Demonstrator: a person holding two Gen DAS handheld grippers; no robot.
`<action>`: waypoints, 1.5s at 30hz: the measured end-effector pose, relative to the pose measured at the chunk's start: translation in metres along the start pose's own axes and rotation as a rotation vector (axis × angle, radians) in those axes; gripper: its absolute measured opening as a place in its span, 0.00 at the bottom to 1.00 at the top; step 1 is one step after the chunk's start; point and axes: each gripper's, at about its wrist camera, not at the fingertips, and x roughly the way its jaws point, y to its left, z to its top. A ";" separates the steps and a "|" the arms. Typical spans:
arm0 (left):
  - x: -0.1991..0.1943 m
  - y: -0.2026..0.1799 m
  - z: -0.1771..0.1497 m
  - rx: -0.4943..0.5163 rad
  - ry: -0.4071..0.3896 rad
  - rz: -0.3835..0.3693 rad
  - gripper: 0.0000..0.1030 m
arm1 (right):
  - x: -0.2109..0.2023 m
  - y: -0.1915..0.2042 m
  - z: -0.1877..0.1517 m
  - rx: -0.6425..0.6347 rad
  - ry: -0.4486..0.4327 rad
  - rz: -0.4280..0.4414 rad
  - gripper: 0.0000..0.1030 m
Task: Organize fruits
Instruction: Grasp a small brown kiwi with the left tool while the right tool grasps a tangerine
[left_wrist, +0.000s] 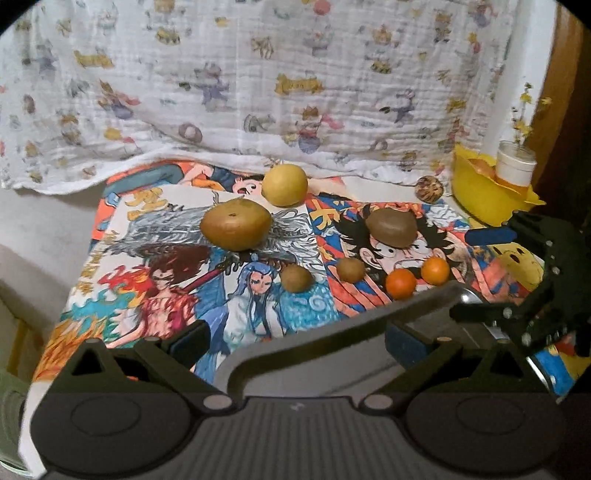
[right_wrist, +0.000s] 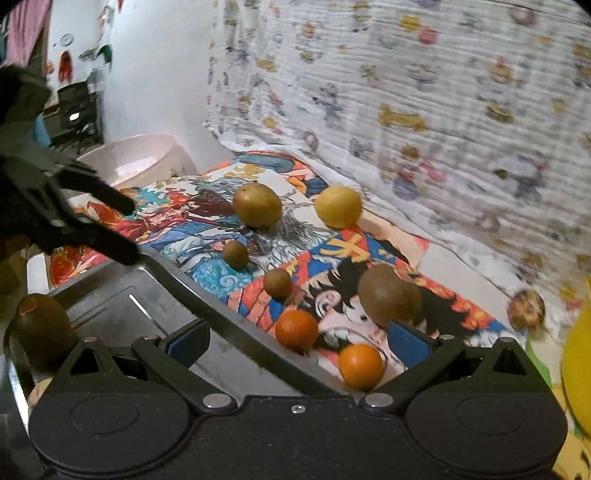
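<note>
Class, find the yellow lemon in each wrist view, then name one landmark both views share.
Left wrist: the lemon sits upper centre, at the mat's far edge, below the cloth.
Right wrist: the lemon sits right of centre, upper half, beside the cloth.
Shared landmark: the pair of oranges near the metal tray.

On the table (left_wrist: 55, 229): lemon (left_wrist: 284, 184) farthest back, pear (left_wrist: 236, 223) just left before it, two oranges (left_wrist: 400, 283) nearest the metal tray (right_wrist: 122, 295); one fruit (right_wrist: 42, 325) in that tray.
</note>
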 end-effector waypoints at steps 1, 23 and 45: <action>0.007 0.002 0.004 -0.010 0.008 -0.001 0.99 | 0.005 0.000 0.002 -0.008 0.003 0.007 0.96; 0.089 0.004 0.025 0.015 0.050 -0.041 0.80 | 0.055 -0.007 0.002 -0.027 0.053 0.068 0.49; 0.090 0.000 0.026 0.048 0.053 -0.033 0.30 | 0.057 -0.005 0.003 -0.008 0.066 0.045 0.34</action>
